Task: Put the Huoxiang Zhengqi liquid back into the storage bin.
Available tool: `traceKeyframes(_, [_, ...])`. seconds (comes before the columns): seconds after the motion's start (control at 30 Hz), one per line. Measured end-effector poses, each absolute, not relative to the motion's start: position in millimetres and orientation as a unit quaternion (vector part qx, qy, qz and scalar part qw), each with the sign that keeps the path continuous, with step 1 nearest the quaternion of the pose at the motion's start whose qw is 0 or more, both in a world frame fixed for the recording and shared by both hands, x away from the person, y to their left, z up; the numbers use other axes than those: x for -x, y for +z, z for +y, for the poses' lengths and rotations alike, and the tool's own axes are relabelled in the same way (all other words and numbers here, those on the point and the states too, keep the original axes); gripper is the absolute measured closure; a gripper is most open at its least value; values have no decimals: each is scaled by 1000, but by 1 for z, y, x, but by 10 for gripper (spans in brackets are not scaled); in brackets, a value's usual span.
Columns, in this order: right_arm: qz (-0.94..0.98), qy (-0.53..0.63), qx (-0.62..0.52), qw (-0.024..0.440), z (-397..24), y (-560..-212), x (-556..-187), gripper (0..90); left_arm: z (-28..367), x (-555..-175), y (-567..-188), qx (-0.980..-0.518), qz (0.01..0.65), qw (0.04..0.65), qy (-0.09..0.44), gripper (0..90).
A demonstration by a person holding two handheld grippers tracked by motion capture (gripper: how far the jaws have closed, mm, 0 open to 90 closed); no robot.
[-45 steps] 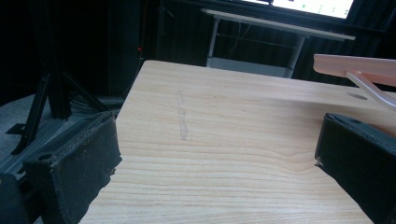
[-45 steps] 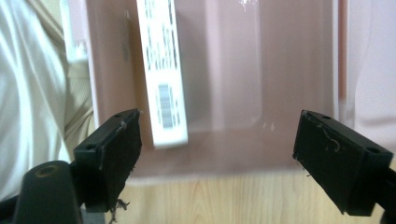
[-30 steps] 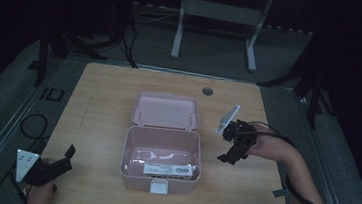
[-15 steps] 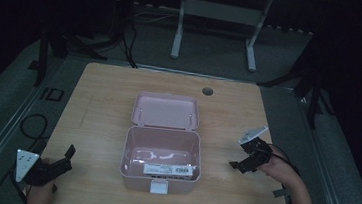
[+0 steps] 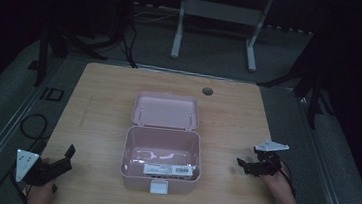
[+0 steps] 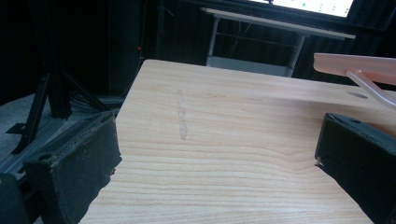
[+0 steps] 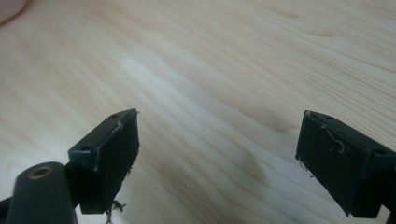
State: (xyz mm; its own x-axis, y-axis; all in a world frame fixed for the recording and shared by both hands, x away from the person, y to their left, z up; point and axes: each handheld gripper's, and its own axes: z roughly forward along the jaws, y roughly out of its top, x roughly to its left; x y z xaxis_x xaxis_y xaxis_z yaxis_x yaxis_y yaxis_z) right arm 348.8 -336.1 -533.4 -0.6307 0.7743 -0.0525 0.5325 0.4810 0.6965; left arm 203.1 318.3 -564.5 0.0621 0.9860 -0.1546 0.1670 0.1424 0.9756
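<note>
Right gripper (image 5: pixel 253 165) has drawn back from the open pale-pink plastic lidded box (image 5: pixel 162 150) to 3 o'clock, jaws apart, empty. Left gripper (image 5: pixel 58 160) spread, idle at 8 o'clock. Box at table (image 5: pixel 99 99) centre: light, rigid, probably slick; grip a side wall.

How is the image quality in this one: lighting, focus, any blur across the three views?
High view: dim, surroundings nearly black, the table and pink box still legible but soft. Left gripper view: evenly lit, wood grain fairly sharp, near jaws slightly soft. Right gripper view: bright, far tabletop blurred, jaw edges crisp, and a faint shadow on the wood between them.
</note>
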Motion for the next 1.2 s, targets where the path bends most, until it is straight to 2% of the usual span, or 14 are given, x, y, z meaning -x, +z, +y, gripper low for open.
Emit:
traceKeyframes(0.63, [719, 373, -524, 264, -356, -549, -341, 125, 318, -203, -565, -519, 556, 512, 400, 3])
traceKeyframes(0.83, [698, 389, -536, 273, -361, -550, -338, 122, 318, -203, -565, -519, 556, 512, 399, 3])
traceKeyframes(0.9, [685, 385, -541, 300, -360, -550, -335, 121, 318, -203, -565, -519, 555, 513, 399, 3])
traceKeyframes(1.2, [674, 393, -545, 307, -363, -552, -334, 110, 319, -203, -565, -518, 556, 514, 398, 3])
